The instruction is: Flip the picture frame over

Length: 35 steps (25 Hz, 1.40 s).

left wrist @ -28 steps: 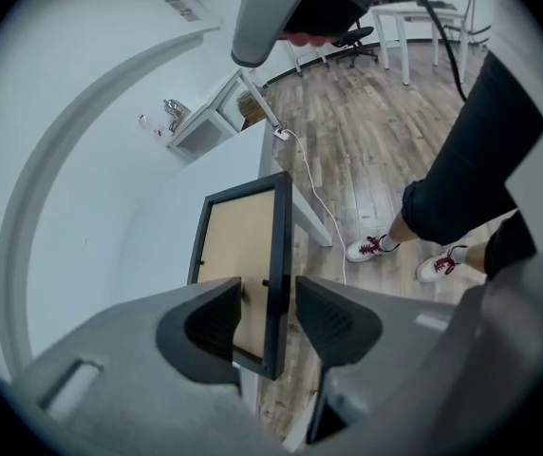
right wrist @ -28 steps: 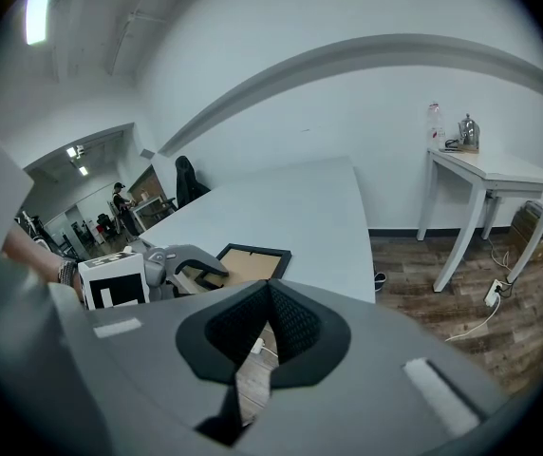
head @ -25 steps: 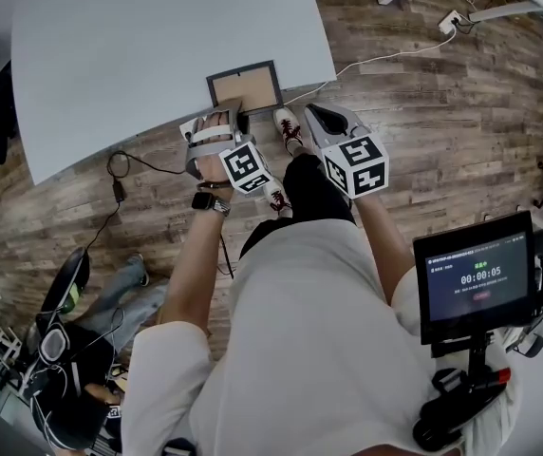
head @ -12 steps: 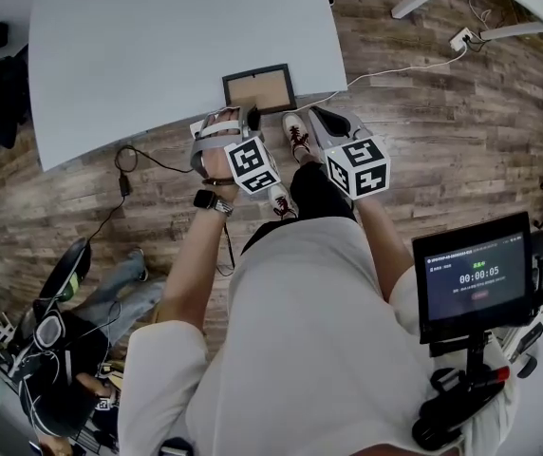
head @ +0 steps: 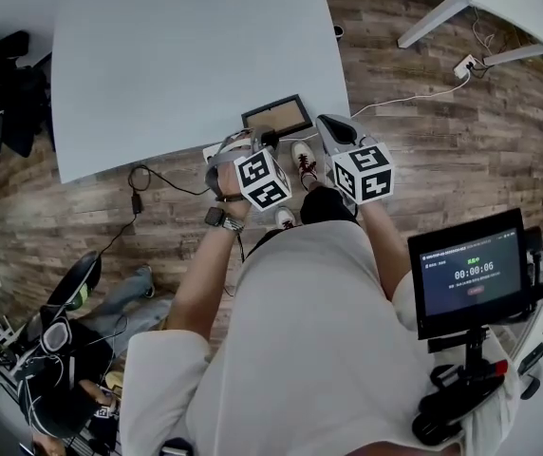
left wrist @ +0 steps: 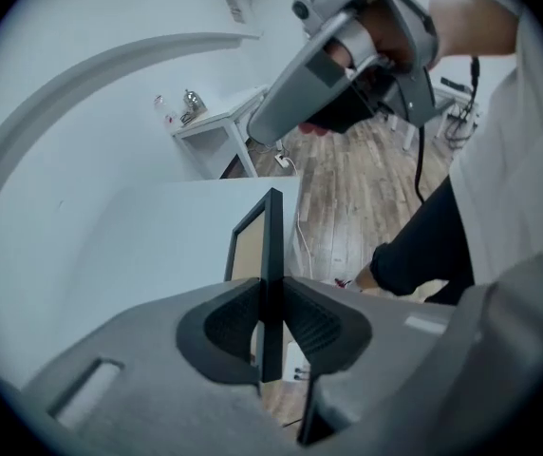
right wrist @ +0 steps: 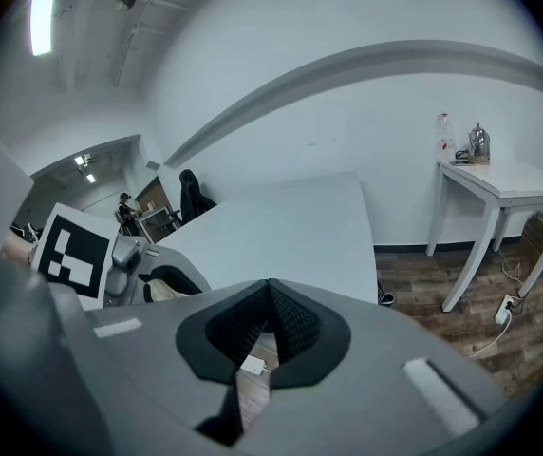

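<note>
One thin edge is all your left gripper (left wrist: 271,323) has just clamped, so the picture frame (head: 277,117) at the table's (head: 177,65) 5 o'clock corner could twist loose mid-flip, with your right gripper (right wrist: 270,326) pressed together, empty, at its 4 o'clock.

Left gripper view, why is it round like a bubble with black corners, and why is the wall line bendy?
Left gripper view: the wide-angle lens makes a round picture with dark corners and bows the wall strip into an arc; the picture frame stays fairly sharp. Right gripper view: the same bend. Head view: the table edges curve too.
</note>
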### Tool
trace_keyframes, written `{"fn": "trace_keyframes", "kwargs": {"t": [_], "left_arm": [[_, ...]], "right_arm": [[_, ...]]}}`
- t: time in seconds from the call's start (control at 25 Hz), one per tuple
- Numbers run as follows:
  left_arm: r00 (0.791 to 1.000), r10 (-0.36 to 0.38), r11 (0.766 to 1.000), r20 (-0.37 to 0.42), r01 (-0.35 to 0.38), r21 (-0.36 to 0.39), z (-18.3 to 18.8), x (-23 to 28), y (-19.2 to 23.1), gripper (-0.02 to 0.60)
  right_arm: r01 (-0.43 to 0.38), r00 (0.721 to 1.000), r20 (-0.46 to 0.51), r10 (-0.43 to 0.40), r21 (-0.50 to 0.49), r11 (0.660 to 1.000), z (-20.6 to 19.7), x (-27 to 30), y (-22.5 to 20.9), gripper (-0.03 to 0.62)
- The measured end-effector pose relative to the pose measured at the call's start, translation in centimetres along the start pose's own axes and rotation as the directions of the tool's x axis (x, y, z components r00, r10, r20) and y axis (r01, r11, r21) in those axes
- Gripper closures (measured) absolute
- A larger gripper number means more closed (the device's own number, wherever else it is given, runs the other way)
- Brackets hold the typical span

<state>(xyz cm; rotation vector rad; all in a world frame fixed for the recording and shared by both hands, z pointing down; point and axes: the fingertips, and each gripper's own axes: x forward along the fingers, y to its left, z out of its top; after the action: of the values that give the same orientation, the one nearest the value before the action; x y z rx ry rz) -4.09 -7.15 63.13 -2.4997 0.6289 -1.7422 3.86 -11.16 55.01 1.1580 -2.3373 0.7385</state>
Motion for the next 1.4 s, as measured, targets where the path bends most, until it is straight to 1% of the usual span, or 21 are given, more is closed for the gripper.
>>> {"fn": "trace_keyframes", "kwargs": {"t": [0.08, 0.2, 0.24, 0.32, 0.4, 0.44, 0.48, 0.56, 0.68, 0.8, 0.88, 0.96, 1.0, 1.04, 1.16, 1.24, 1.32, 1.36, 1.4], "left_arm": [[0.998, -0.040, 0.994, 0.043, 0.044, -0.100, 1.0, -0.3, 0.5, 0.503], [0.993, -0.076, 0.970, 0.091, 0.094, -0.223, 3.5, -0.8, 2.4, 0.503], [0.990, -0.086, 0.956, 0.113, 0.114, -0.270, 4.1, -1.2, 2.9, 0.503], [0.980, -0.105, 0.916, 0.170, 0.162, -0.367, 4.8, -1.7, 3.4, 0.503], [0.967, -0.108, 0.861, 0.231, 0.207, -0.464, 4.9, -2.1, 4.1, 0.505], [0.960, -0.100, 0.826, 0.260, 0.226, -0.516, 4.7, -2.4, 4.4, 0.505], [0.953, -0.086, 0.785, 0.289, 0.243, -0.569, 4.6, -2.6, 4.8, 0.505], [0.937, -0.051, 0.694, 0.347, 0.283, -0.662, 3.9, -3.2, 5.6, 0.505], [0.904, 0.002, 0.553, 0.428, 0.355, -0.753, 2.3, -3.7, 6.8, 0.505], [0.871, 0.056, 0.416, 0.489, 0.425, -0.804, 1.6, -4.0, 7.1, 0.505], [0.842, 0.095, 0.308, 0.531, 0.482, -0.820, 1.2, -4.1, 7.1, 0.505], [0.807, 0.143, 0.195, 0.572, 0.544, -0.816, 0.7, -4.2, 7.3, 0.506], [0.792, 0.168, 0.148, 0.587, 0.568, -0.809, 0.5, -4.2, 7.4, 0.506], [0.780, 0.192, 0.109, 0.595, 0.586, -0.803, 0.2, -4.3, 7.4, 0.506], [0.755, 0.260, 0.015, 0.602, 0.620, -0.784, -0.4, -4.3, 7.5, 0.506], [0.744, 0.305, -0.037, 0.595, 0.633, -0.773, -1.1, -4.1, 7.6, 0.506], [0.744, 0.337, -0.072, 0.577, 0.631, -0.772, -2.1, -3.8, 7.6, 0.506], [0.750, 0.346, -0.083, 0.563, 0.623, -0.778, -2.6, -3.5, 7.5, 0.506], [0.760, 0.350, -0.088, 0.547, 0.609, -0.789, -3.2, -3.3, 7.5, 0.506]], "right_arm": [[-0.002, 1.000, 0.000, 0.002, 0.001, 1.000, 0.7, 0.1, -0.8, 0.592], [-0.012, 1.000, -0.009, 0.012, 0.008, 1.000, 2.6, -0.2, -3.0, 0.591], [-0.015, 1.000, -0.014, 0.015, 0.007, 1.000, 3.0, -0.2, -3.5, 0.592], [-0.022, 1.000, -0.021, 0.022, 0.004, 1.000, 3.4, -0.2, -3.9, 0.592], [-0.029, 0.999, -0.026, 0.029, 0.005, 1.000, 3.6, 0.1, -4.0, 0.591], [-0.031, 0.999, -0.028, 0.031, 0.005, 1.000, 3.8, 0.2, -4.1, 0.592], [-0.031, 0.999, -0.031, 0.031, 0.003, 1.000, 3.9, 0.2, -4.1, 0.592], [-0.029, 0.999, -0.039, 0.029, -0.006, 1.000, 4.2, 0.6, -4.0, 0.591], [-0.028, 0.998, -0.054, 0.028, -0.014, 1.000, 4.4, 1.9, -3.1, 0.592], [-0.037, 0.997, -0.067, 0.036, -0.020, 0.999, 4.0, 2.2, -2.6, 0.592], [-0.048, 0.996, -0.076, 0.046, -0.023, 0.999, 3.7, 2.2, -2.4, 0.592], [-0.058, 0.995, -0.086, 0.056, -0.030, 0.998, 3.5, 2.3, -2.1, 0.592], [-0.063, 0.994, -0.091, 0.060, -0.033, 0.997, 3.4, 2.4, -2.0, 0.591], [-0.067, 0.993, -0.095, 0.063, -0.036, 0.997, 3.4, 2.4, -1.9, 0.591], [-0.075, 0.992, -0.106, 0.070, -0.046, 0.996, 3.1, 2.4, -1.9, 0.591], [-0.081, 0.991, -0.115, 0.075, -0.053, 0.995, 2.9, 2.4, -1.8, 0.592], [-0.088, 0.989, -0.123, 0.080, -0.058, 0.994, 2.6, 2.3, -1.7, 0.592], [-0.089, 0.989, -0.127, 0.081, -0.061, 0.994, 2.5, 2.2, -1.7, 0.592], [-0.090, 0.988, -0.131, 0.081, -0.064, 0.994, 2.4, 2.2, -1.8, 0.592]]}}
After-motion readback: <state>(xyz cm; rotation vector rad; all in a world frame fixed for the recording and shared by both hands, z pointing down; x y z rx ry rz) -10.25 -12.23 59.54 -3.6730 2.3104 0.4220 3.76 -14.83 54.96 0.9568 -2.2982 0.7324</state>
